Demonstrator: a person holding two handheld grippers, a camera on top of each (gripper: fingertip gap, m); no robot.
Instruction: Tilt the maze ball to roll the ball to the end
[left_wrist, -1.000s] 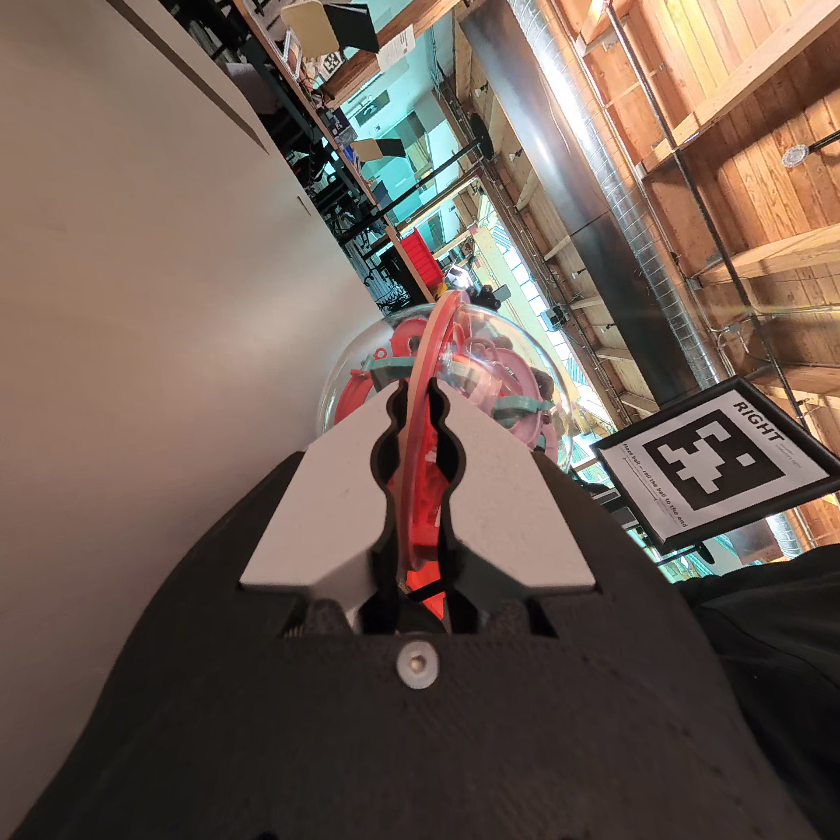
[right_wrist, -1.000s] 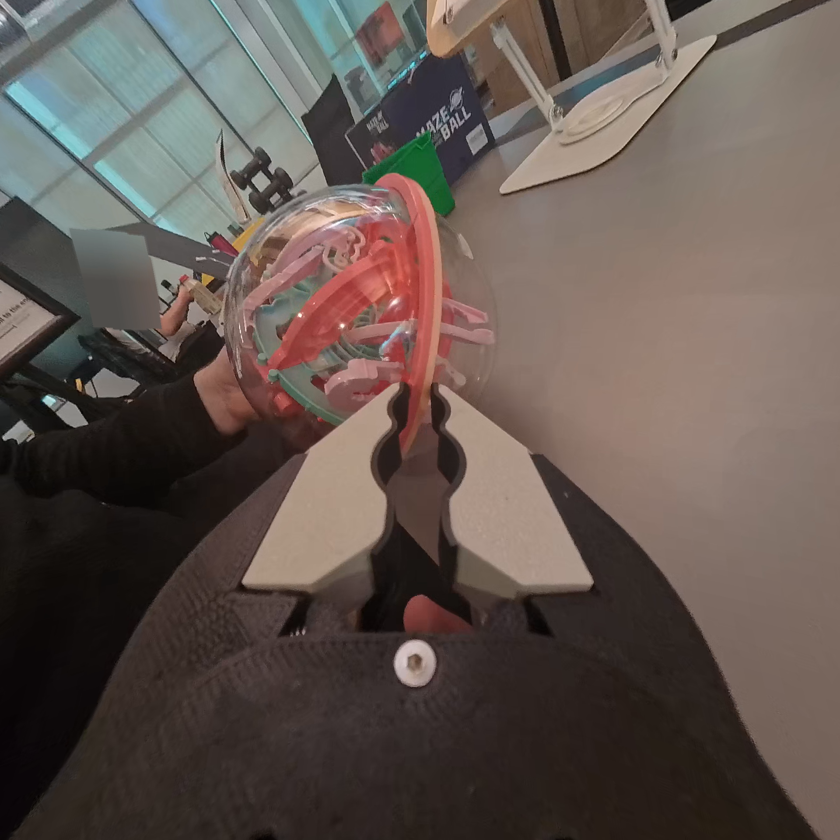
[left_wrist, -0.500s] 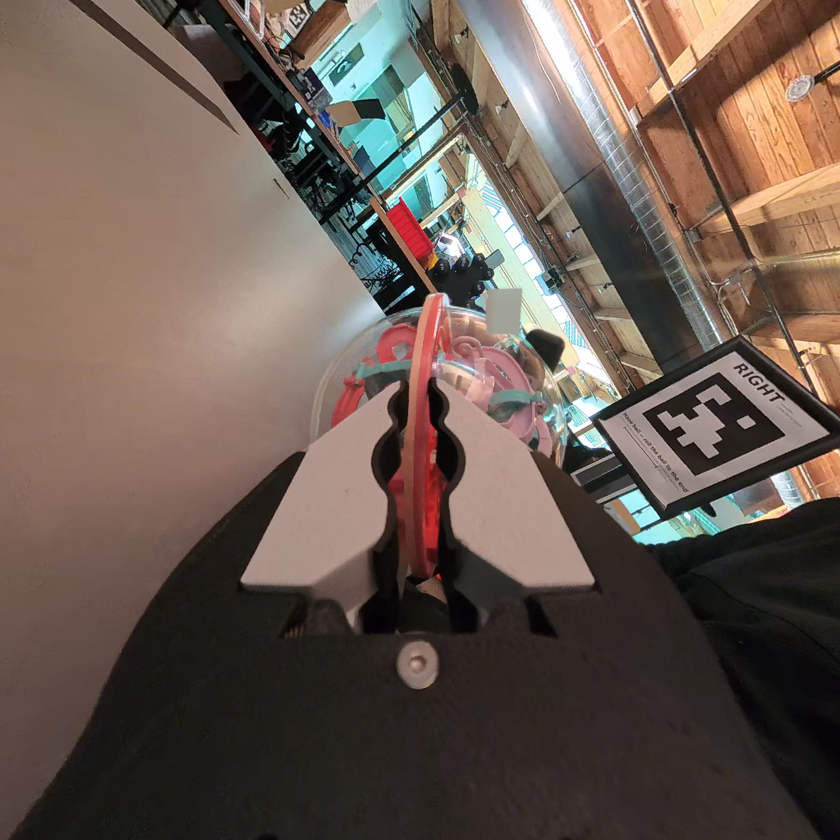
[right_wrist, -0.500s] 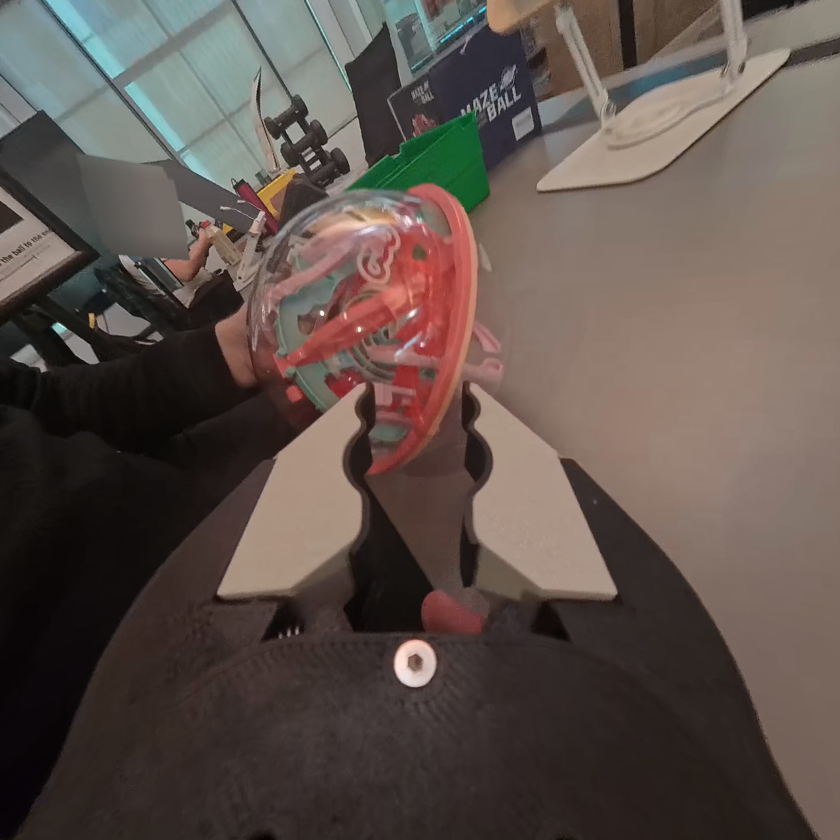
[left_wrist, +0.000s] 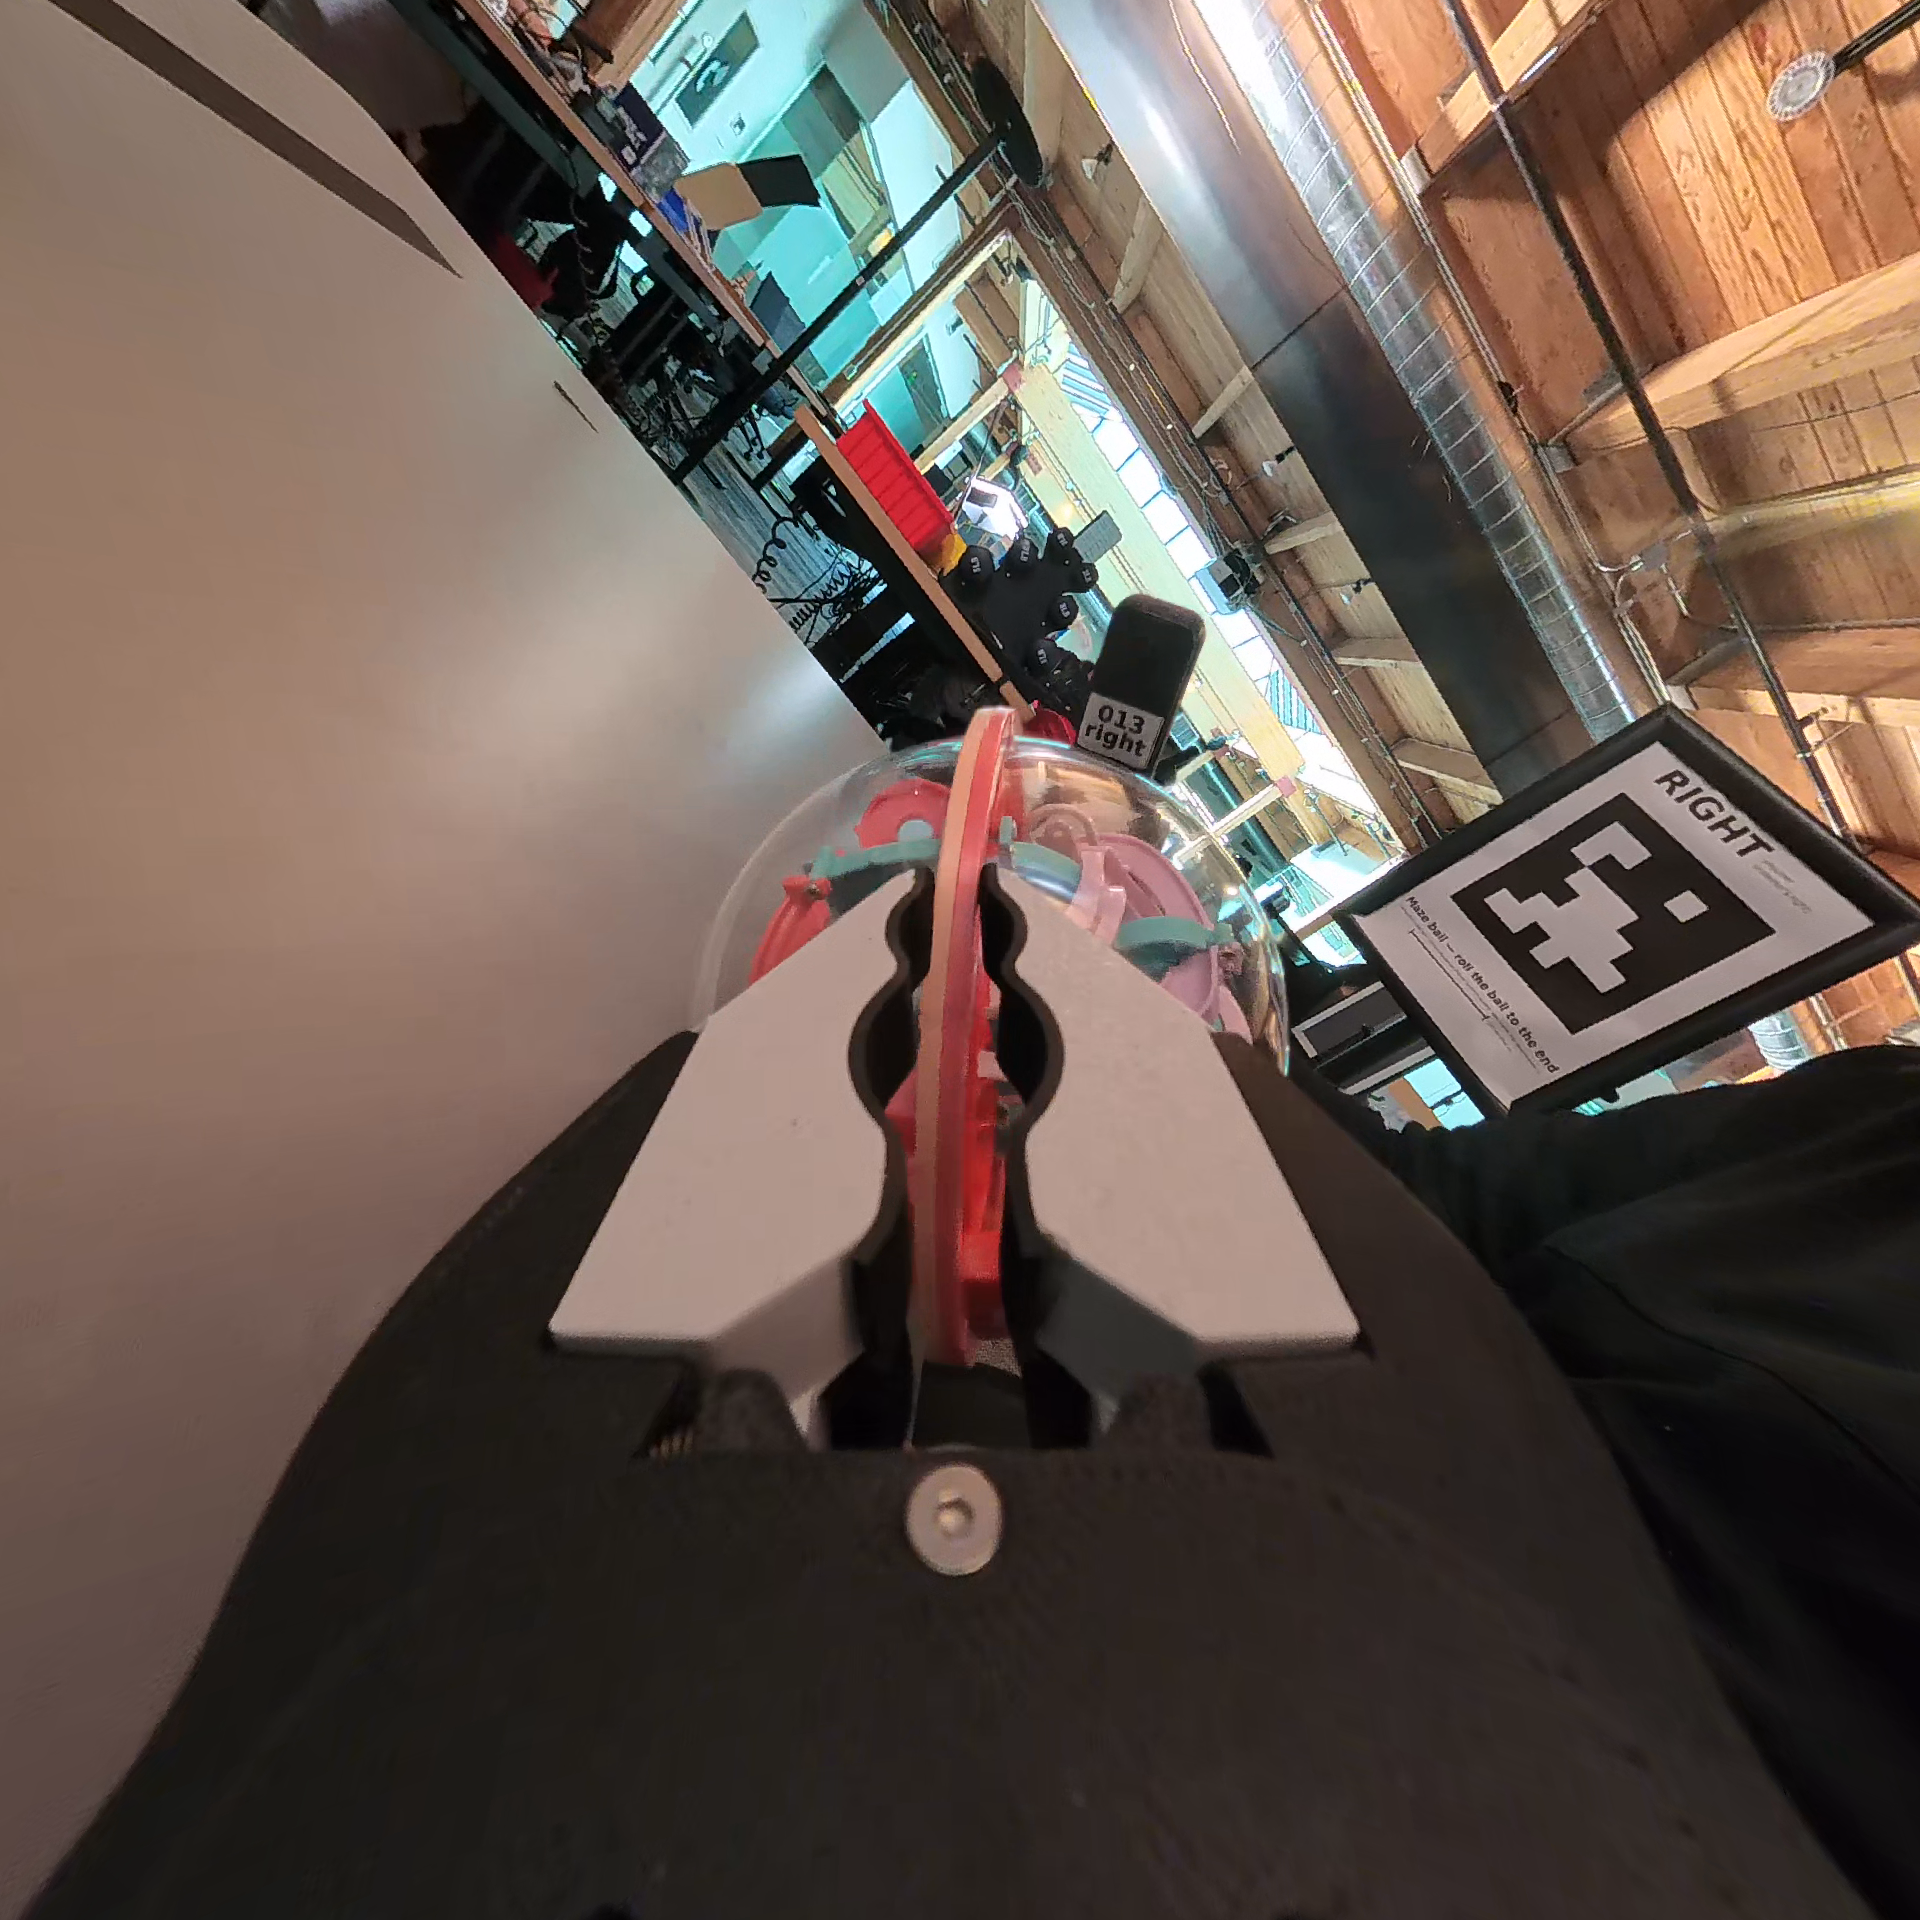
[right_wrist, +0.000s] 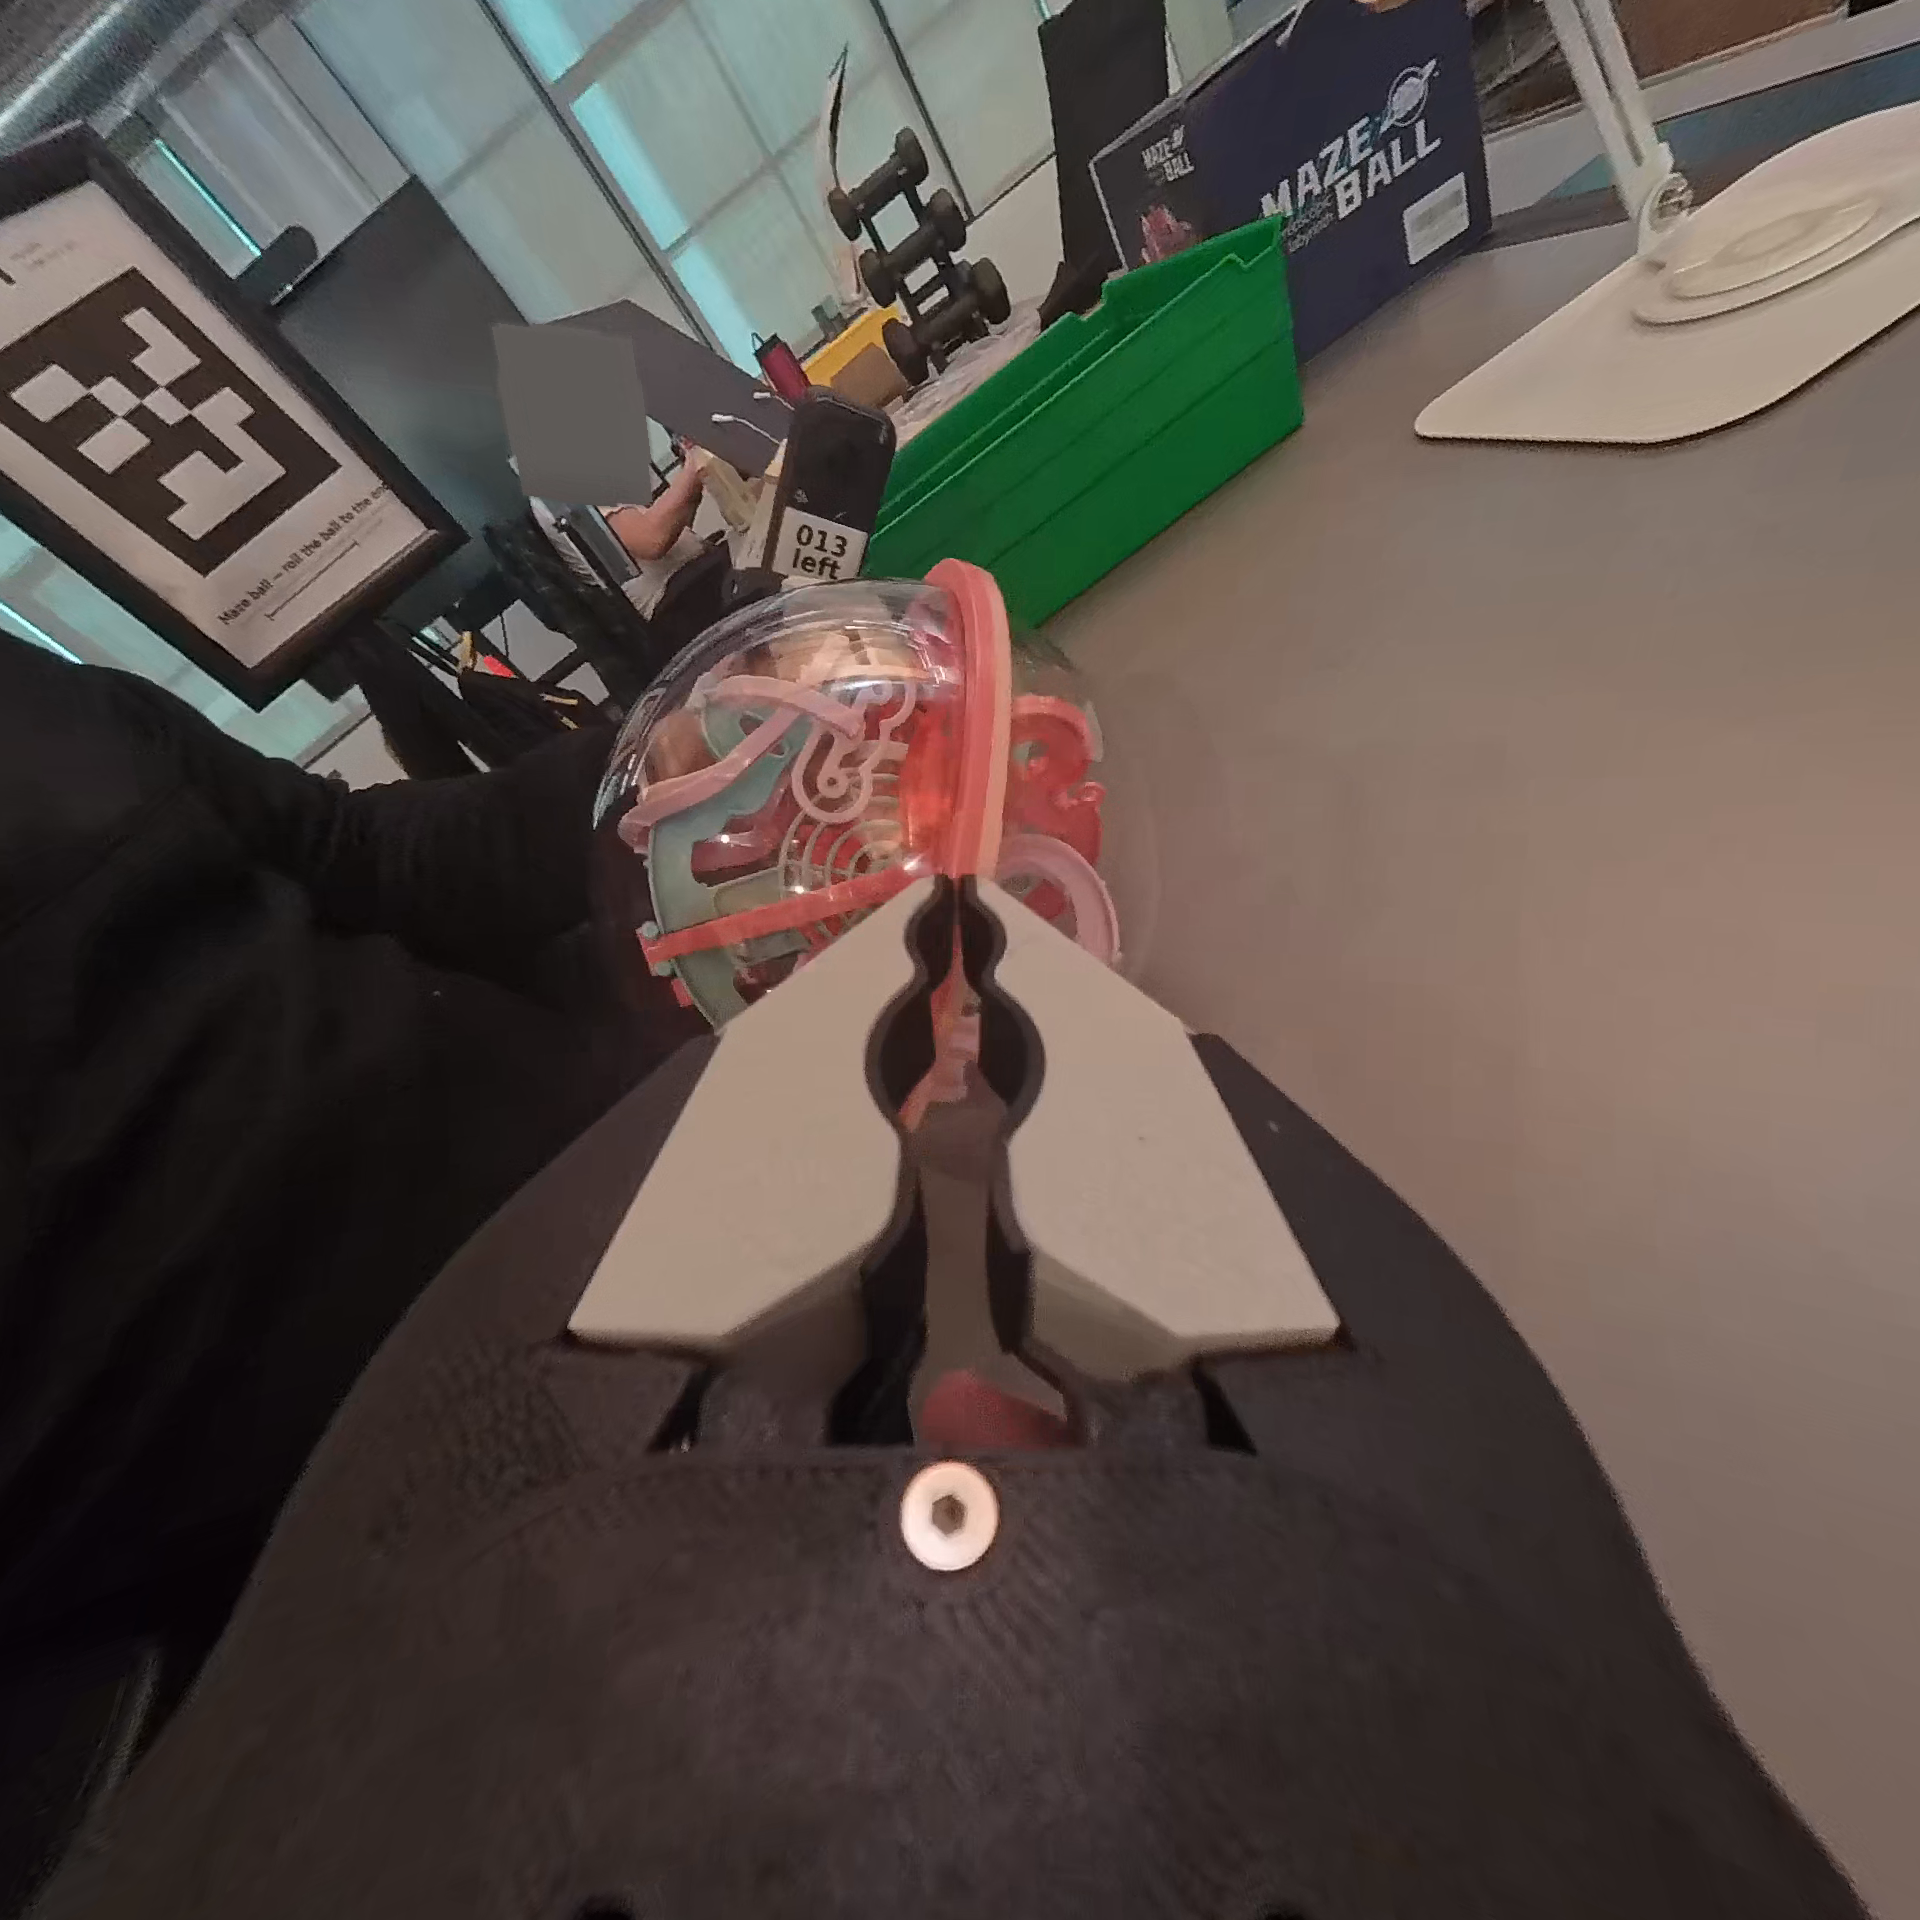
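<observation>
The maze ball (left_wrist: 1101, 894) is a clear sphere with red, pink and teal tracks inside and a red rim (left_wrist: 971, 800) around it. My left gripper (left_wrist: 958, 883) is shut on this rim and holds the ball off the table. In the right wrist view the ball (right_wrist: 810, 810) sits just beyond my right gripper (right_wrist: 956, 896). Its fingertips are together at the near edge of the rim (right_wrist: 982, 717), and the rim is not between them. The left gripper's body (right_wrist: 821, 499) shows behind the ball, and the right gripper's body (left_wrist: 1143, 675) shows behind it in the left wrist view.
A grey table (right_wrist: 1558, 831) lies to the right. At its far side stand a green bin (right_wrist: 1101, 416), a dark blue box (right_wrist: 1330, 187) and a white stand base (right_wrist: 1662, 343). A framed marker sign (right_wrist: 177, 436) stands left. A black sleeve (right_wrist: 312, 831) reaches in. Across from one pair of fingers to the other is roughly 15 cm.
My right gripper let go of the rim, opened wide, then shut with its tips together short of the rim. The ball turned in the left gripper's hold. The left gripper stayed shut on the rim.
</observation>
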